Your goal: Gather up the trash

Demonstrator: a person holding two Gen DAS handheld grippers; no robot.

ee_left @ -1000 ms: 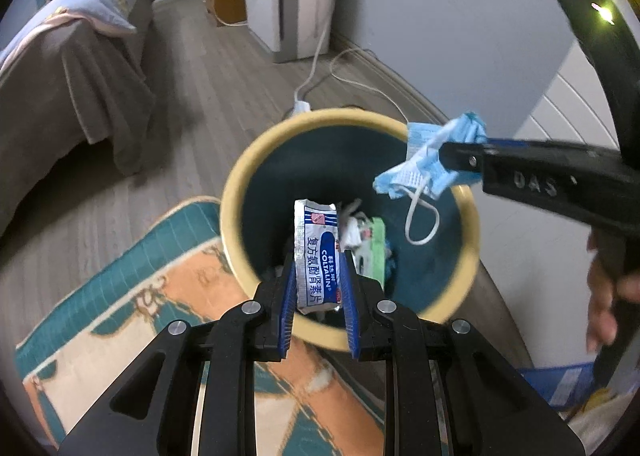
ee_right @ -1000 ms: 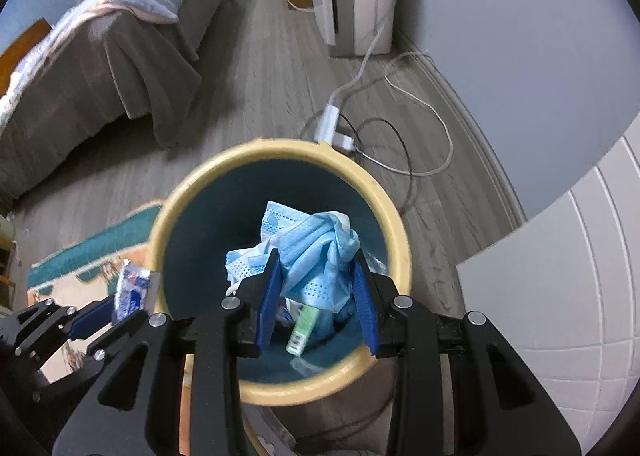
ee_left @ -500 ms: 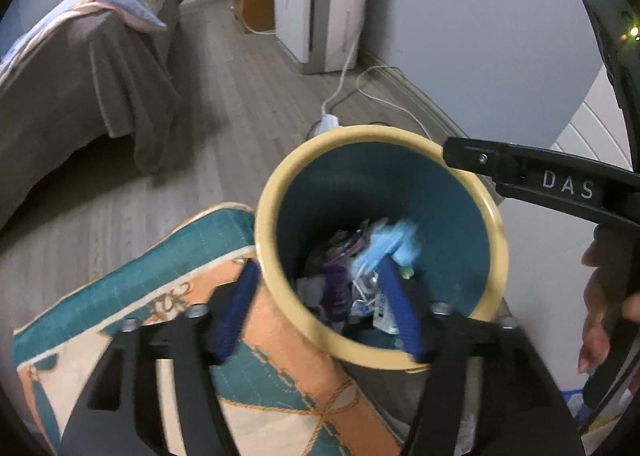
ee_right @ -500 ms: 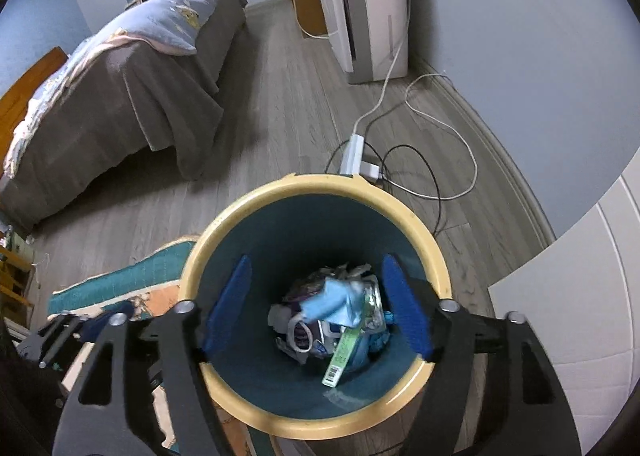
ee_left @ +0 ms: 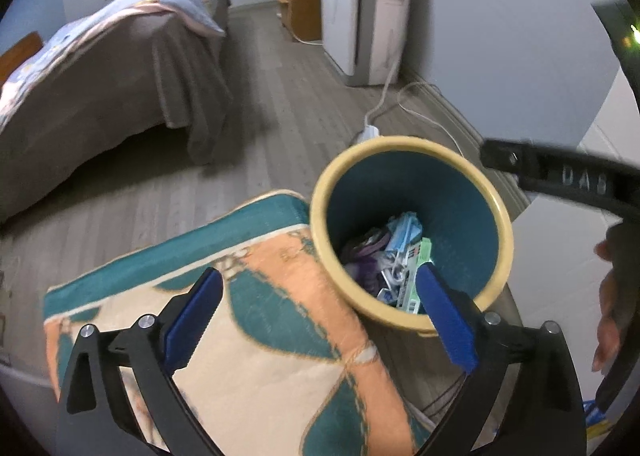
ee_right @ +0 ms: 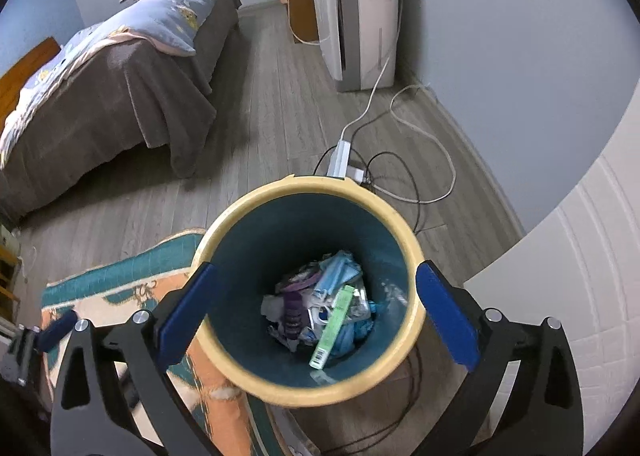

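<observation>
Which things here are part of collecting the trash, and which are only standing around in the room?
Job: trash bin; blue face mask and green box inside it.
Just lying about: rug, bed, power strip, white appliance.

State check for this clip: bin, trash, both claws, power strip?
Bin: upright, no lid.
Trash: heaped at the bin's bottom.
Face mask: on top of the heap.
Left claw: opening, nothing between its fingers.
Right claw: opening, empty, above the bin.
Power strip: on the floor, cables plugged in.
</observation>
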